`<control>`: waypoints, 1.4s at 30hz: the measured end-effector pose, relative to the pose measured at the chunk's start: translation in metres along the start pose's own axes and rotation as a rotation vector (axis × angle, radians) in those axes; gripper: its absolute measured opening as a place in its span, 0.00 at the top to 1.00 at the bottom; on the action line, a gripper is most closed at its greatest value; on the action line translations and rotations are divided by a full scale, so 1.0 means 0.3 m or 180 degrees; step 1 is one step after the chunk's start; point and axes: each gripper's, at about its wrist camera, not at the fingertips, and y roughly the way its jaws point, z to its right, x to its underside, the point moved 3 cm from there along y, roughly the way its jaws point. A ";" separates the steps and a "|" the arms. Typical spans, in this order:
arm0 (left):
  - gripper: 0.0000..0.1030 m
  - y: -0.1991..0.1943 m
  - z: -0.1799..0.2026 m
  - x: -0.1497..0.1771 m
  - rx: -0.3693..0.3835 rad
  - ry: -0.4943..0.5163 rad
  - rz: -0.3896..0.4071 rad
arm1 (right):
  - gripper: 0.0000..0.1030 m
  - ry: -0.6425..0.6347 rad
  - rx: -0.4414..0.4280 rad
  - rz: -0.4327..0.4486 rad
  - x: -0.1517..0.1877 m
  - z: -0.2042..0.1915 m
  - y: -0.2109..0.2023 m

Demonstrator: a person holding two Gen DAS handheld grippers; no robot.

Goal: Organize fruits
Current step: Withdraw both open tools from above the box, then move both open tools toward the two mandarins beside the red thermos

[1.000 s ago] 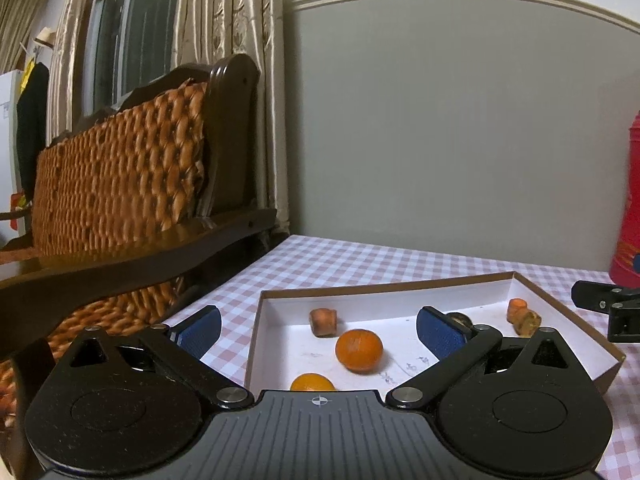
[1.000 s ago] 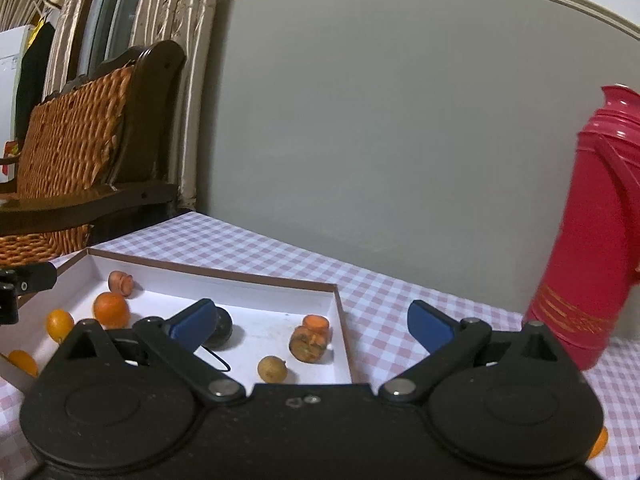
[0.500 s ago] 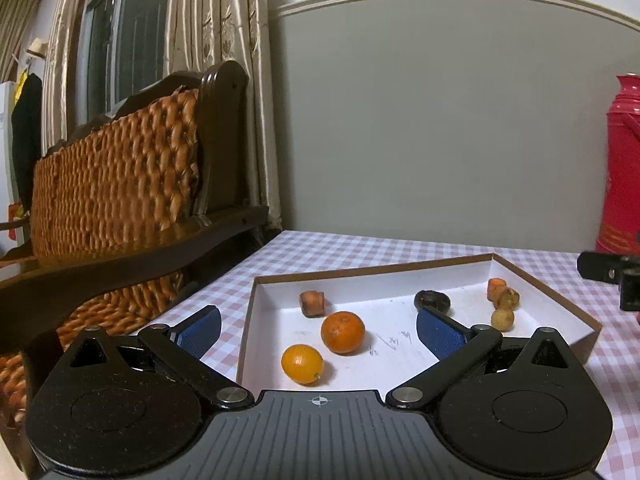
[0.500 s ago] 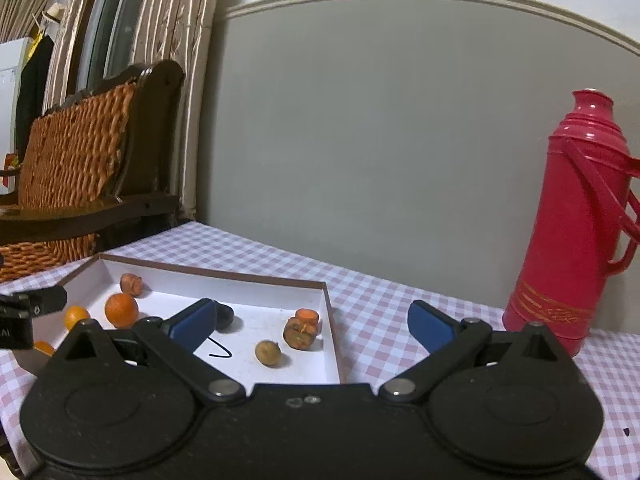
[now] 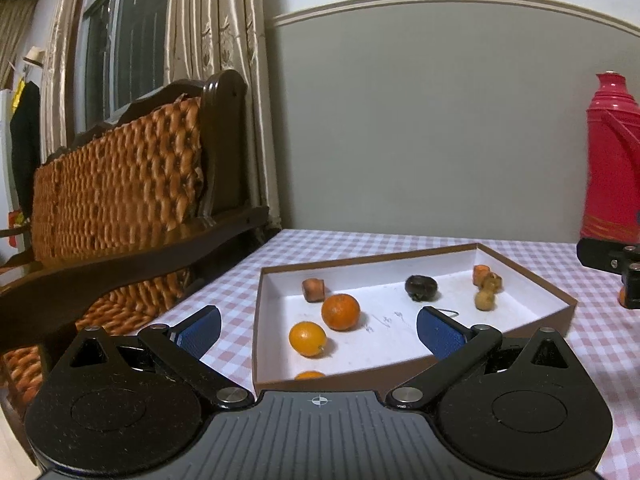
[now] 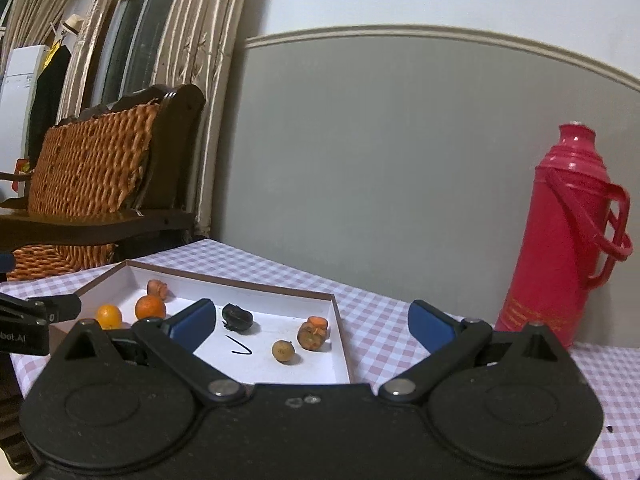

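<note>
Both grippers have been drawn back and raised: the left gripper (image 5: 318,330) and right gripper (image 6: 310,326) are held spread and empty. More of the shallow white cardboard box (image 5: 532,284) is now seen, its small orange fruits (image 5: 340,312) inside; organizing appears finished.

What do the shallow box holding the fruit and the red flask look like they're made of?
The box looks like cardboard: thin straight walls, brown outside, matte white inside with pen marks. The flask looks like glossy moulded plastic, judging by its even red sheen and thin looped handle, though painted metal can't be ruled out.
</note>
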 end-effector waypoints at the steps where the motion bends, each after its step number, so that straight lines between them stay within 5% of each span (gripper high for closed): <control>1: 0.00 -0.006 -0.004 0.002 0.0022 -0.0011 -0.0010 | 0.06 0.0001 0.0010 0.0019 0.001 -0.002 -0.012; 24: 0.00 -0.151 0.004 0.025 0.0271 -0.0021 0.0176 | 0.06 -0.0038 0.0115 0.0058 0.054 -0.011 -0.277; 42: 0.00 -0.225 0.211 0.025 0.0667 0.0049 0.0255 | 0.06 0.0071 0.0345 -0.0080 0.114 0.097 -0.367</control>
